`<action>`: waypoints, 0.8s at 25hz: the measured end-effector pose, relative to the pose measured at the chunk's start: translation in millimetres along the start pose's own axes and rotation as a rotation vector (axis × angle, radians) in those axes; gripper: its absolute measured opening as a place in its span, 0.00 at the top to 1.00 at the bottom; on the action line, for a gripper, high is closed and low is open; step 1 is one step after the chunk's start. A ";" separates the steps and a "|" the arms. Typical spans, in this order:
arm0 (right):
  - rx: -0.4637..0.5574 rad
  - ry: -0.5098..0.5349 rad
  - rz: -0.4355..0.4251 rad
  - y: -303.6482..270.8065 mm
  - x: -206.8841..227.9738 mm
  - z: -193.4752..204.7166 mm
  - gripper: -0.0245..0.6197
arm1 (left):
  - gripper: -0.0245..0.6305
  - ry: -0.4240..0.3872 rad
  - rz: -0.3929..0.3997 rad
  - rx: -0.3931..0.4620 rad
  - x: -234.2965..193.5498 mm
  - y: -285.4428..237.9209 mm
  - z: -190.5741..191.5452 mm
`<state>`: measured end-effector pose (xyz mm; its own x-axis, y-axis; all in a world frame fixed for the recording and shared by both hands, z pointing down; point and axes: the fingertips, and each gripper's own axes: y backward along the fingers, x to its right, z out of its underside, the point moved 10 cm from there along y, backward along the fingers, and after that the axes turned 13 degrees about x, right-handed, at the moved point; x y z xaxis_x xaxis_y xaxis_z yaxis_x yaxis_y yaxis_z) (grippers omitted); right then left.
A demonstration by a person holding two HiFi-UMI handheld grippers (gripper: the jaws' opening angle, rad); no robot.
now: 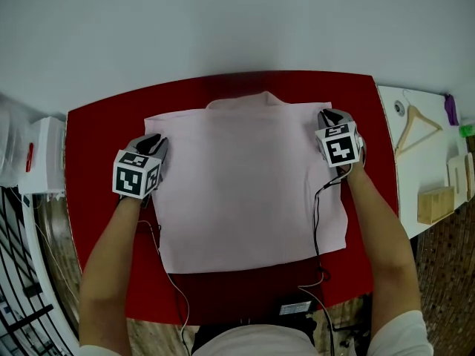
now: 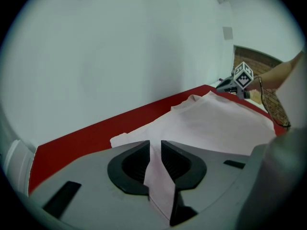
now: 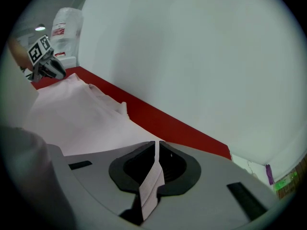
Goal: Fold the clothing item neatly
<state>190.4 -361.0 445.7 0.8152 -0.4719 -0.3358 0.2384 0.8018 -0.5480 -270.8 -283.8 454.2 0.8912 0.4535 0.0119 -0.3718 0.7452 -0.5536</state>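
**Both grippers pinch the pink garment at its far corners**

Nearest the head camera are the person's two bare forearms, cut off by the bottom edge of the head view; between them a dark device with a pale label (image 1: 295,307) is too dim to identify, and thin cables (image 1: 318,228) trail from it over the cloth's right edge. The pink garment (image 1: 245,191) lies spread flat on the red table (image 1: 93,154), collar towards the far edge; whether sleeves are tucked beneath it cannot be told. The table's near edge is hidden by the person's body. The left gripper (image 1: 156,141) sits at the garment's far left corner; its jaws stand a narrow gap apart, clamped on a fold of pink cloth. The right gripper (image 1: 326,116) sits at the far right corner; its jaws are almost together, pinching a thin strip of the same cloth. A wooden hanger (image 1: 415,127) lies on the white surface to the right.
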 end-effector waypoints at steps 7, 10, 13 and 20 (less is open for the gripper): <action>-0.021 -0.009 -0.025 50.9 -15.2 23.1 0.91 | 0.87 0.052 0.009 0.003 19.0 43.8 25.3; -0.034 -0.014 -0.031 66.6 -21.3 34.1 0.91 | 0.87 0.076 0.015 0.000 28.3 56.7 37.8; -0.039 -0.020 -0.033 77.0 -26.3 39.1 0.91 | 0.87 0.089 0.025 -0.003 36.4 64.3 46.6; -0.042 -0.014 -0.055 94.6 -41.8 42.8 0.91 | 0.88 0.104 0.052 0.002 52.4 75.9 50.8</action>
<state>201.5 -249.8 440.7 0.8089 -0.5096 -0.2934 0.2610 0.7583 -0.5974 -265.5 -178.6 455.1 0.8928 0.4385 -0.1033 -0.4187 0.7229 -0.5496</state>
